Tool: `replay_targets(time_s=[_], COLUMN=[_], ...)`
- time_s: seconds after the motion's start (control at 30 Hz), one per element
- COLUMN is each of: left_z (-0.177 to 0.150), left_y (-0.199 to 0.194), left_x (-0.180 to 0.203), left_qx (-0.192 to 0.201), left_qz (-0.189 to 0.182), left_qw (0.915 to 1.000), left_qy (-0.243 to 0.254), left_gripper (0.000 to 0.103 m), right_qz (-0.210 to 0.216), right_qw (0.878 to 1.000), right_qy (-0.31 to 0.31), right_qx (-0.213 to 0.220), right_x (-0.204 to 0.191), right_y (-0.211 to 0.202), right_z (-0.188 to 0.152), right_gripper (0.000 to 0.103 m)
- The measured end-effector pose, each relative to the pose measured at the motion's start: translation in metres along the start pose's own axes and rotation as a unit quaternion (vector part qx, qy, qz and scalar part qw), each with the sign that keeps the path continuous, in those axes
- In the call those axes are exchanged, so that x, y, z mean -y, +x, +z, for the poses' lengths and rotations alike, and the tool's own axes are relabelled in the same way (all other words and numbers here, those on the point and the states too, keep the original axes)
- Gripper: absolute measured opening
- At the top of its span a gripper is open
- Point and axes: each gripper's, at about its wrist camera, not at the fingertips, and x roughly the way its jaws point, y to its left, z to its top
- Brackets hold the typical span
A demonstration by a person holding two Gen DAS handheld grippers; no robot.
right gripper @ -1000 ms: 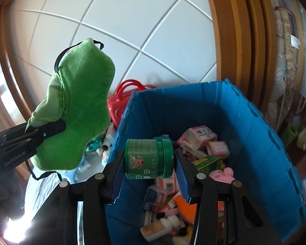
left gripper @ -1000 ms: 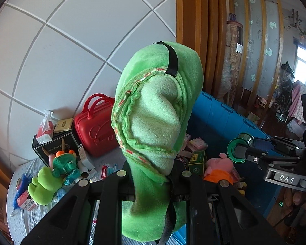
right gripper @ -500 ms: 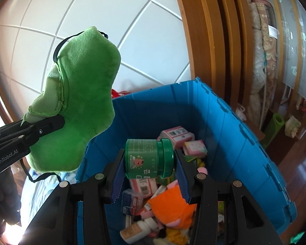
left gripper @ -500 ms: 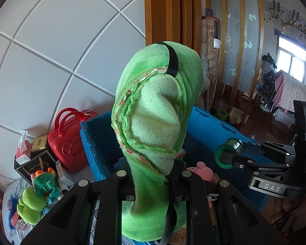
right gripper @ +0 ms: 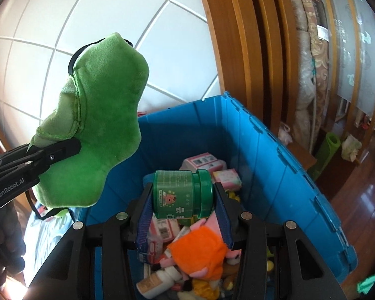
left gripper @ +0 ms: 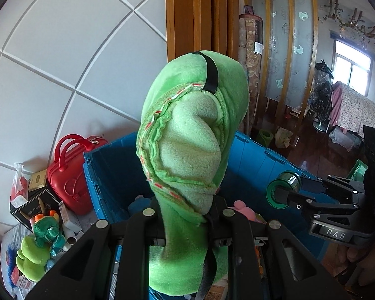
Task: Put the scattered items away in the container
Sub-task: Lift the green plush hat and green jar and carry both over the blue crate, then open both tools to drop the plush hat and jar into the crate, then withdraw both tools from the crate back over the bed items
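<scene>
Green jar [right gripper: 182, 194] (gripped) above bin [right gripper: 270, 155]

The sleep mask [left gripper: 192, 150] is fuzzy green plush, the jar [right gripper: 182, 193] glossy plastic, the blue crate [right gripper: 282, 175] smooth moulded plastic.

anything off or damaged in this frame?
One thing: the green plush eye mask in the left claw has a frayed, wavy seam with red stitching showing. The green jar sits sideways in the right claw over the blue crate. Nothing spilled.
</scene>
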Motion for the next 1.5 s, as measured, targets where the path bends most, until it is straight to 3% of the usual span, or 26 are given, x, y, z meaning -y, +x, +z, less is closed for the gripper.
replay_targets(time_s=[0.53,0.6,0.63,0.67,0.7,0.73,0.77,1.07,1.5], left_z=[0.011,0.013,0.014,0.015,0.014,0.014,0.013,-0.006,-0.043], left_y=[0.01,0.011,0.011,0.011,0.008,0.006,0.005,-0.01,-0.043], left_x=[0.006,0.005,0.003,0.0,-0.004,-0.007,-0.009,-0.038,-0.087], left_qx=[0.006,0.01,0.01,0.012,0.02,0.026,0.025,0.019,0.012], left_qz=[-0.01,0.001,0.011,0.019,0.028,0.033,0.035,0.048,0.07], left_qw=[0.9999,0.9999,0.9999,0.9996,0.9989,0.9984,0.9985,0.9971,0.9937], left_qy=[0.004,-0.002,-0.008,-0.019,-0.031,-0.037,-0.035,-0.055,-0.087], left_gripper=[0.019,0.021,0.043,0.086,0.103,0.103,0.103,0.103,0.103], right_qz=[-0.014,-0.013,-0.013,-0.015,-0.02,-0.023,-0.023,-0.006,0.032], right_qw=[1.0,1.0,1.0,1.0,1.0,1.0,0.999,1.0,0.998], right_qy=[0.009,0.006,0.002,-0.002,-0.005,-0.008,-0.01,-0.012,-0.046], right_qx=[-0.004,-0.001,0.003,0.009,0.013,0.017,0.022,0.024,0.018], right_x=[0.016,0.015,0.014,0.012,0.01,0.008,0.007,-0.004,-0.067], right_y=[0.004,0.003,0.002,0.001,0.0,0.0,-0.001,0.004,0.009], right_z=[0.001,0.002,0.002,0.003,0.004,0.004,0.004,0.01,0.0], right_gripper=[0.045,0.045,0.046,0.051,0.081,0.1,0.103,0.103,0.103])
